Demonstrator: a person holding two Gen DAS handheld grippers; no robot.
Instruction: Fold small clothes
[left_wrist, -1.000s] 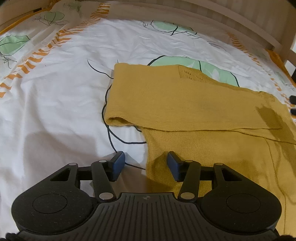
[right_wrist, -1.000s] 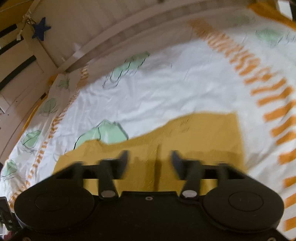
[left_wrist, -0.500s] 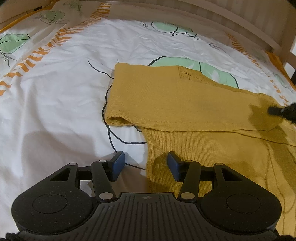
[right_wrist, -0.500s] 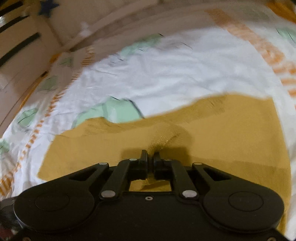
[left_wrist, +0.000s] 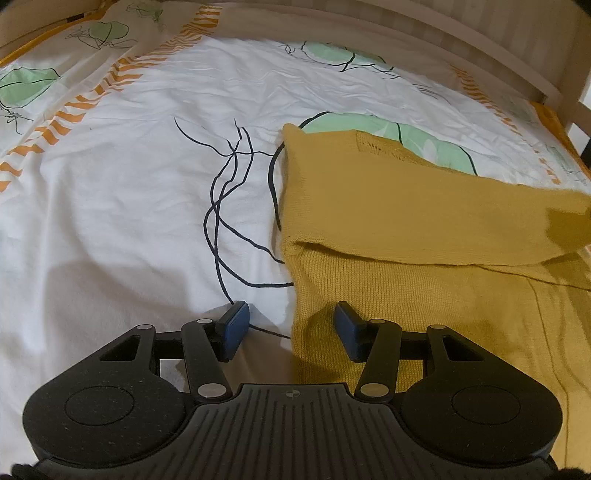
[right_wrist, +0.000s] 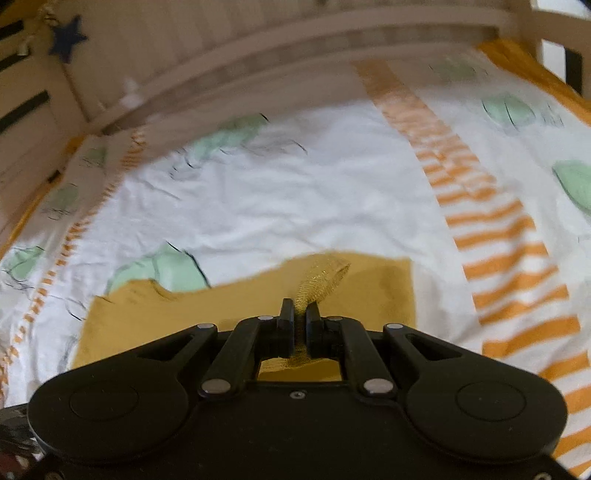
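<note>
Fingers, right gripper (right_wrist: 300, 319): we record them drawn together on a raised pinch of the mustard knit garment (right_wrist: 258, 302), a tuft of the weave standing up between and beyond the tips. Fingers, left gripper (left_wrist: 291, 330): we record them spread wide, blue pads (left_wrist: 233, 325) facing each other, nothing between them but cloth edge and sheet.

Item, mustard knit garment (left_wrist: 424, 236): lying on the bed sheet (left_wrist: 129, 206), toward its right side in the left wrist view. We note one part folded across the rest, its free edge forming a lip over the lower layer. The garment's left border runs between the left gripper's fingers, the right pad over knit, the left pad over sheet.

Item, bed sheet: white, printed with green leaf shapes, black line drawing and orange striped bands (right_wrist: 491, 236).

Item, wooden bed rail (right_wrist: 295, 48): pale, along the sheet's far edge. We note a dark blue star (right_wrist: 68, 37) hanging at the upper left of the right wrist view, which is partly blurred.
</note>
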